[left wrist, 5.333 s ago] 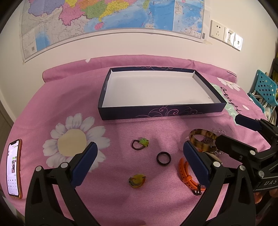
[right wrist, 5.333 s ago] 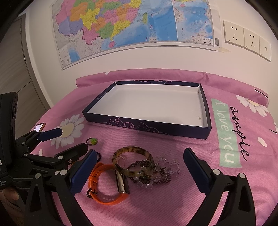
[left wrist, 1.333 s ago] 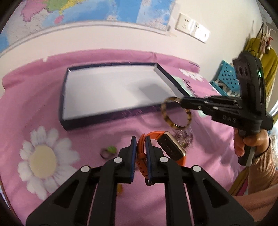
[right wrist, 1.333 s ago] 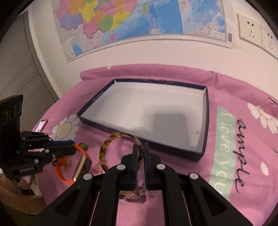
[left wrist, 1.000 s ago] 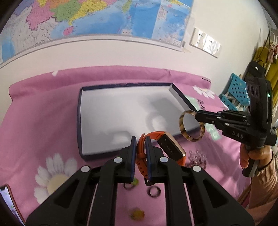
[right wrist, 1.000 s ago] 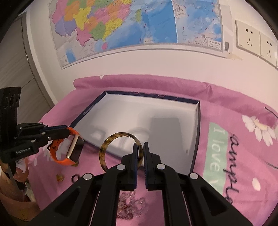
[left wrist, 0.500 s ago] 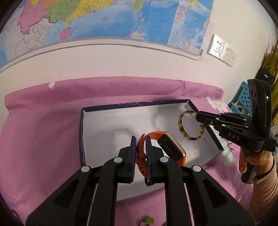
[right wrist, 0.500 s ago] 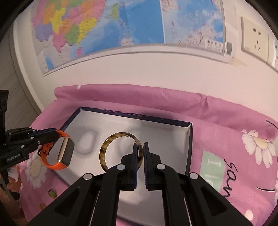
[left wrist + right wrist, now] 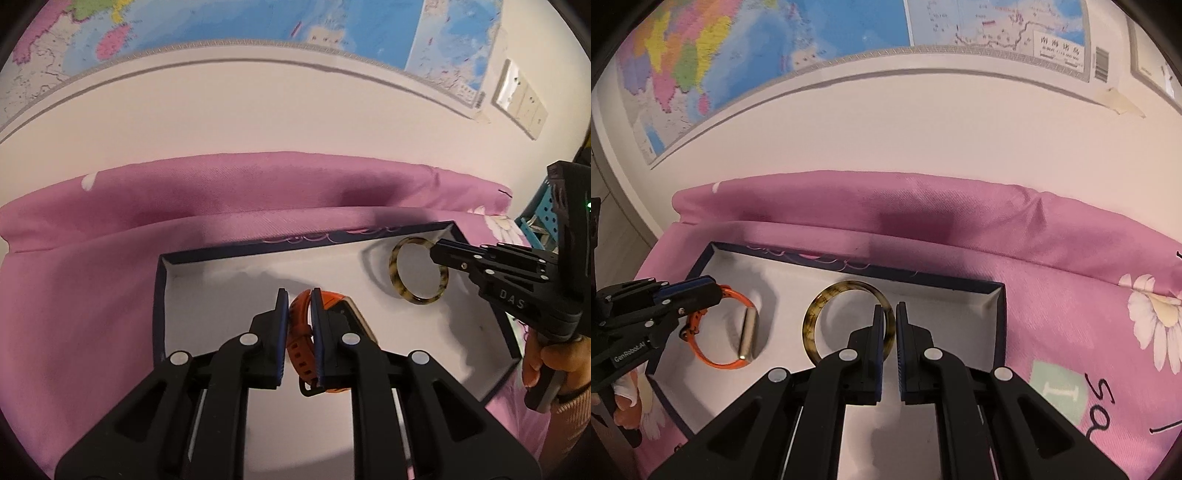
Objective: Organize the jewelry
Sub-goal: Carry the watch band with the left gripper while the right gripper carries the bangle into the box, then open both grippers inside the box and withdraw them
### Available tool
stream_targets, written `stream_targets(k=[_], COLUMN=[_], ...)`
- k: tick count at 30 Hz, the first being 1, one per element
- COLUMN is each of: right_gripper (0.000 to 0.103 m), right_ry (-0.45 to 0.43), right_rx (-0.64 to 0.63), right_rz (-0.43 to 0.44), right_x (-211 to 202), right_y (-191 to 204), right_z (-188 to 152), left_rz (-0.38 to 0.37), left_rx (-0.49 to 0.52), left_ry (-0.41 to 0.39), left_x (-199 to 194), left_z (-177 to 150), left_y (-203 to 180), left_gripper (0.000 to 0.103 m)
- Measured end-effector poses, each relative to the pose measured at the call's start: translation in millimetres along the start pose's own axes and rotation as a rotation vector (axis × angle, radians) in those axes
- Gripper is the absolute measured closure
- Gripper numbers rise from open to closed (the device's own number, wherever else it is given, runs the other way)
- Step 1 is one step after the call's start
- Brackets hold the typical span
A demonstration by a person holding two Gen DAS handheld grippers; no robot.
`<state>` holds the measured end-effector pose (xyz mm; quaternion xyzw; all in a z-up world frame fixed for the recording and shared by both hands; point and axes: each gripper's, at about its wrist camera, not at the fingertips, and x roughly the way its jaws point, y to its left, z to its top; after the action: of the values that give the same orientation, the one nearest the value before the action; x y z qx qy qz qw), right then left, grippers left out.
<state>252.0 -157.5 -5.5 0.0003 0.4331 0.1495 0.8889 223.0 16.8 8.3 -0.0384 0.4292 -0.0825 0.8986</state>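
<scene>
Both grippers are hovering over the box (image 9: 995, 317), left gripper (image 9: 299, 306) clamping the orange watch (image 9: 301, 343), right gripper (image 9: 890, 325) pinching the bangle (image 9: 812, 321), neither released yet

Box (image 9: 162, 295) interior: white floor open between the two tools, bare toward the left wall and near side. Low navy walls ring it on all sides. Left gripper (image 9: 299, 299), clamped on orange watch (image 9: 720, 328), fills the left-centre. Right gripper (image 9: 891, 314), pinching tortoiseshell bangle (image 9: 812, 317), fills the far-right corner. Raised pink bedding fold (image 9: 923, 206) and wall (image 9: 258, 110) close off the far side.
</scene>
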Motion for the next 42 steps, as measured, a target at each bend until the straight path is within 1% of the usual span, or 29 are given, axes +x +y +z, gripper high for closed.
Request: stream_targets(k=[7, 11, 14, 16, 18, 20, 21, 22, 23, 24, 25, 26, 28, 32, 35, 37, 40, 42], right_gripper=[0.098, 0.098, 0.098, 0.097, 0.090, 0.089, 0.087, 0.086, 0.083, 0.079, 0.077, 0.074, 0.072, 0.072, 0.070, 0.070, 0.070, 0.069], right_ry=[0.045, 0.059, 0.060, 0.052, 0.029, 0.007, -0.012, -0.025, -0.044, -0.063, -0.075, -0.085, -0.099, -0.078, -0.054, -0.030, 0.013, 0.030], right_rx=[-0.016, -0.011, -0.003, 0.004, 0.013, 0.008, 0.005, 0.002, -0.010, -0.024, -0.038, -0.053, -0.086, -0.165, -0.203, -0.220, -0.212, -0.193], right_rz=[-0.020, -0.027, -0.031, -0.036, -0.042, -0.047, -0.041, -0.032, -0.016, -0.004, 0.007, 0.022, 0.050, 0.108, 0.125, 0.131, 0.135, 0.137], right_x=[15, 22, 20, 19, 13, 4, -4, -10, -21, -33, -43, -52, -69, -93, -104, -109, -112, -109], right_y=[4, 9, 5, 4, 4, 6, 7, 6, 8, 10, 12, 14, 16, 26, 33, 36, 35, 34], right_z=[7, 7, 5, 5, 5, 3, 1, 0, -4, -9, -15, -21, -37, -75, -104, -124, -146, -155], left_rz=[0.009, 0.020, 0.039, 0.055, 0.055, 0.064, 0.077, 0.084, 0.084, 0.078, 0.081, 0.100, 0.113, 0.096, 0.084, 0.072, 0.071, 0.061], left_rx=[-0.006, -0.013, -0.016, -0.017, -0.018, -0.025, -0.027, -0.027, -0.027, -0.036, -0.043, -0.033, -0.014, 0.022, 0.048, 0.061, 0.080, 0.078], left_ry=[0.007, 0.015, 0.022, 0.025, 0.039, 0.038, 0.024, 0.011, -0.001, -0.012, -0.031, -0.059, -0.107, -0.154, -0.171, -0.182, -0.195, -0.184], left_x=[11, 19, 26, 30, 33, 32, 29, 27, 22, 16, 10, 0, -20, -52, -72, -85, -100, -106], left_z=[10, 17, 19, 20, 20, 19, 18, 17, 16, 15, 13, 9, 0, -25, -47, -66, -87, -104], left_y=[1, -2, -5, -5, -5, -3, -2, -2, -2, 0, 1, 0, -1, -7, -10, -11, -12, -12], left_gripper=[0.091, 0.093, 0.093, 0.093, 0.093, 0.082, 0.073, 0.068, 0.065, 0.057, 0.052, 0.050, 0.042, 0.041, 0.037, 0.031, 0.030, 0.030])
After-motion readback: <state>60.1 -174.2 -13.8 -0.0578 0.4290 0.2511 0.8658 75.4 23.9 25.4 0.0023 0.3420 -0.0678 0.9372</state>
